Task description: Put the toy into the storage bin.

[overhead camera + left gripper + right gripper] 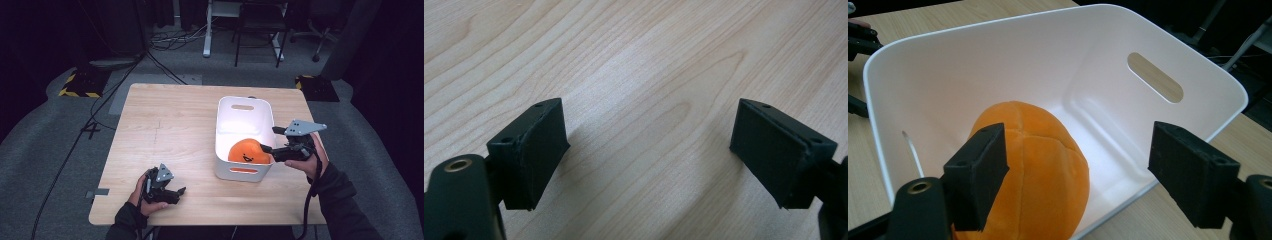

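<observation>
The orange plush toy point(248, 151) lay inside the white bin point(243, 102), at its near end, on the wooden table point(165, 130). Over at the left, the left gripper point(175, 192) rested low near the table's front edge, jaws spread and empty. To the right, the right gripper point(268, 140) hovered over the bin's rim, jaws apart, not gripping the toy.

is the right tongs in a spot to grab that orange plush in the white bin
Probably yes. The right tongs are open over the white bin, whose top is uncovered, and the orange plush toy lies just below and between the jaws. One jaw overlaps the plush already; the bin's near wall looks like the sole hindrance.
</observation>
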